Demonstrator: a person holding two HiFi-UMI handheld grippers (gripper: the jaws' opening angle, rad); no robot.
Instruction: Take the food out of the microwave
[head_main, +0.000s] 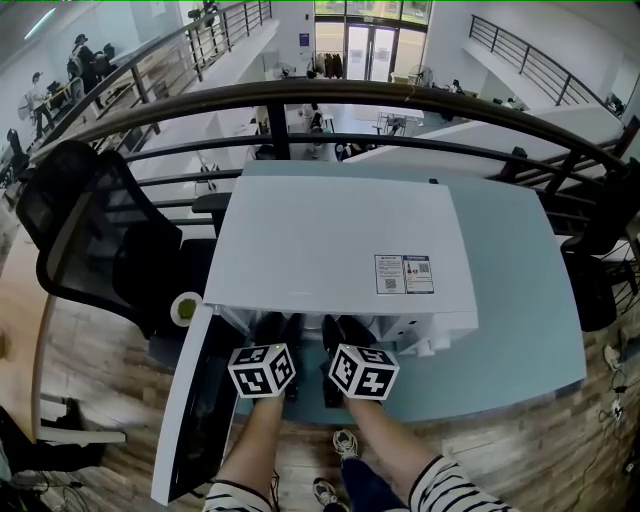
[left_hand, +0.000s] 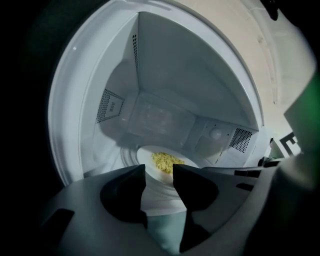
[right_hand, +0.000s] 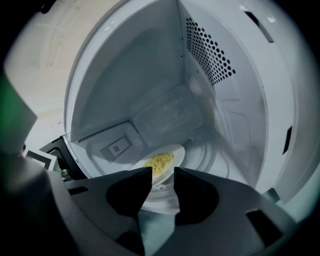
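The white microwave (head_main: 340, 250) stands on a teal table (head_main: 520, 300), with its door (head_main: 195, 410) swung open to the left. Inside, a white plate (left_hand: 150, 157) with a small heap of yellow food (left_hand: 166, 161) rests on the turntable. Both grippers reach into the cavity side by side; in the head view only their marker cubes (head_main: 262, 368) (head_main: 364, 370) and dark bodies show. My left gripper (left_hand: 159, 171) has its jaws partly apart, and the plate's near rim shows in the gap. My right gripper (right_hand: 162, 173) stands the same way before the plate (right_hand: 176, 152) and food (right_hand: 159, 161). I see no pad pressing on the plate.
The cavity walls close in on both sides, with vent holes (right_hand: 210, 52) on the right wall. A black office chair (head_main: 90, 240) stands left of the table, and a green-and-white roll (head_main: 186, 308) lies by the door hinge. A dark railing (head_main: 300, 95) runs behind the table.
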